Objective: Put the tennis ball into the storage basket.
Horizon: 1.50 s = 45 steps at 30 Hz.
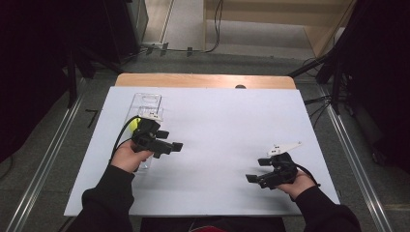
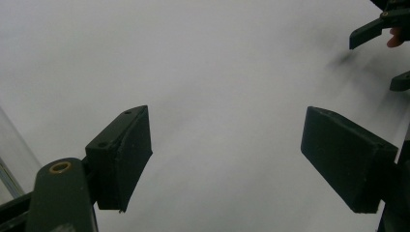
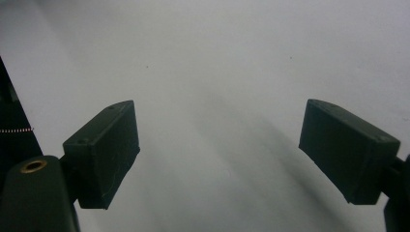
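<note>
On the white table sheet (image 1: 217, 121), my left gripper (image 1: 170, 140) hovers at the left with its jaws wide apart and nothing between them. In its own view the left gripper (image 2: 225, 145) looks down on bare white surface. Just behind that hand lies a clear plastic tube (image 1: 146, 104) with a yellow-green ball (image 1: 135, 124) inside; the tube's edge (image 2: 9, 159) shows at the left of that view. My right gripper (image 1: 257, 169) stands open and empty near the front right, also over bare sheet (image 3: 217, 145). The right gripper (image 2: 387, 55) appears far off in the left gripper view.
The sheet covers a wooden table whose back edge (image 1: 203, 79) is exposed. Metal rails (image 1: 43, 164) run along the floor on both sides. Dark stands and cables (image 1: 333, 72) crowd the back right.
</note>
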Tool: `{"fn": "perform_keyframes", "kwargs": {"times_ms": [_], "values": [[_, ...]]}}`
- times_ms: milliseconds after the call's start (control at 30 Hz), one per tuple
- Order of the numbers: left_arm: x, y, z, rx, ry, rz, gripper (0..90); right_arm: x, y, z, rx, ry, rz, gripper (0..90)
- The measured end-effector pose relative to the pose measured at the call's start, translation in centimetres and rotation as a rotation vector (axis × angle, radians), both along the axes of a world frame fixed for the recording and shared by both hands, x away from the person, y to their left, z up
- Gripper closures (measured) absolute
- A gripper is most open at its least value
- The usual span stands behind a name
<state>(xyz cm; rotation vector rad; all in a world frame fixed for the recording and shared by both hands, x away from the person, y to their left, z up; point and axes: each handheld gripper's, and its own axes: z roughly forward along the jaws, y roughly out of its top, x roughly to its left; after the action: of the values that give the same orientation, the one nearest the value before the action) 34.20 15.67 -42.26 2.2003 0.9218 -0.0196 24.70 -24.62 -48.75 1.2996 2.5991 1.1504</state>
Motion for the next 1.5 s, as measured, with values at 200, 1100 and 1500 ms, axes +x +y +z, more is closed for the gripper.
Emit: {"fn": "perform_keyframes", "kwargs": {"times_ms": [200,1100,1500], "values": [[-0.9,0.3,-0.4,-0.006,-0.003,-0.027,19.3,0.0,0.0,0.0,0.000,-0.001,0.000,12.3],[-3.9,1.3,-2.1,-0.023,-0.008,-0.040,19.4,0.0,0.0,0.0,-0.001,-0.002,-0.001,12.3],[-5.2,1.6,-3.0,-0.015,-0.034,-0.057,19.4,0.0,0.0,0.0,-0.002,0.001,-0.003,12.3]]}}
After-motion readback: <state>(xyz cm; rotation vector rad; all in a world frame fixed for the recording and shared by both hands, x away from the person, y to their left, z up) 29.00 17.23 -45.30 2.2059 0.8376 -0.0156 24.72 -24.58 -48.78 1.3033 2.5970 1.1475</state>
